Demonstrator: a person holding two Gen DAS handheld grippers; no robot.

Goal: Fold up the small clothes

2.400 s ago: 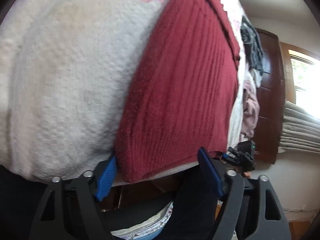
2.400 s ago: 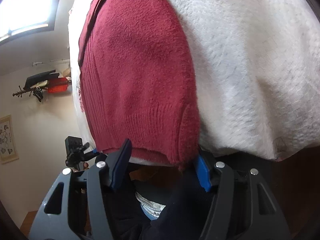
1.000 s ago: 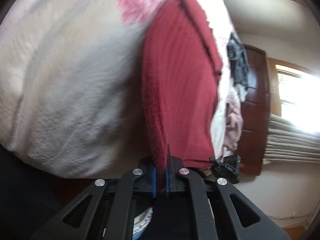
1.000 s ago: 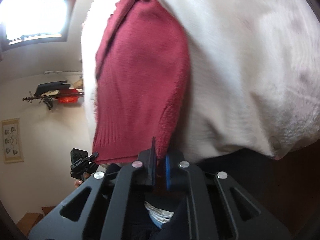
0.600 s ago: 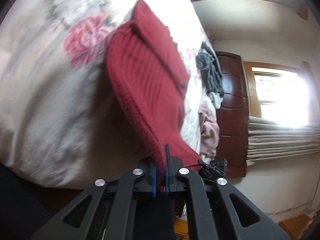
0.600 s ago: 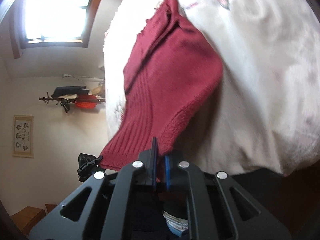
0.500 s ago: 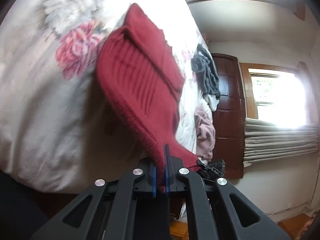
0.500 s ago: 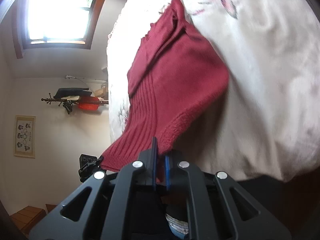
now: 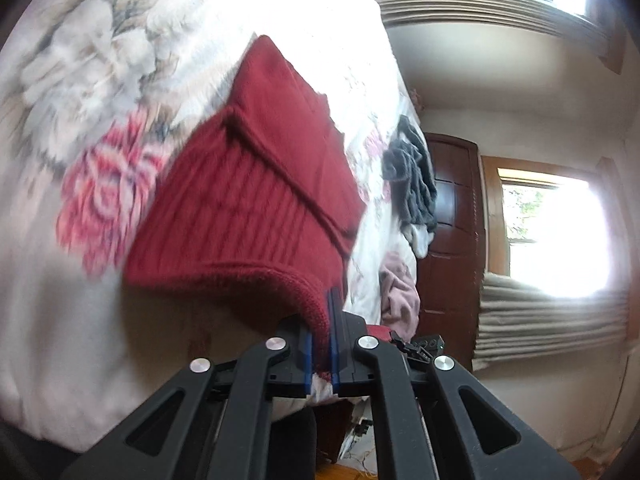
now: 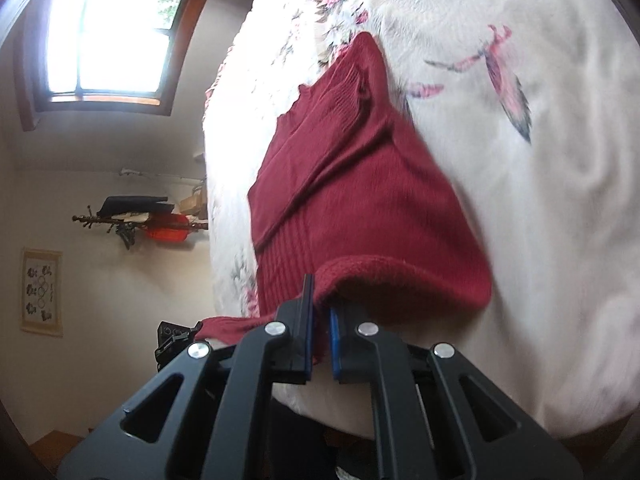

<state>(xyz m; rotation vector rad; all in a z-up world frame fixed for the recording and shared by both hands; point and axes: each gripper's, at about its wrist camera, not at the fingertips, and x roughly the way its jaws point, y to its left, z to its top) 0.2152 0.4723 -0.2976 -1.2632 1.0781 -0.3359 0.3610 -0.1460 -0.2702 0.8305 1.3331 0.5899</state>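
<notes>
both grippers, left gripper (image 9: 320, 344) and right gripper (image 10: 319, 334), now pinching the red sweater (image 9: 256, 208) hem, have lifted it forward, starting the fold.

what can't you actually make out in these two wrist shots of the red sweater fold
- Left wrist view: the red sweater hem where the left gripper pinches it is hidden between the fingers.
- Right wrist view: the same at the right gripper; the hem's underside is in shadow.
- Both views: the floral blanket is motion-blurred and cut off by the fisheye edge.
- Left wrist view: the clothes pile is too small to identify.
</notes>
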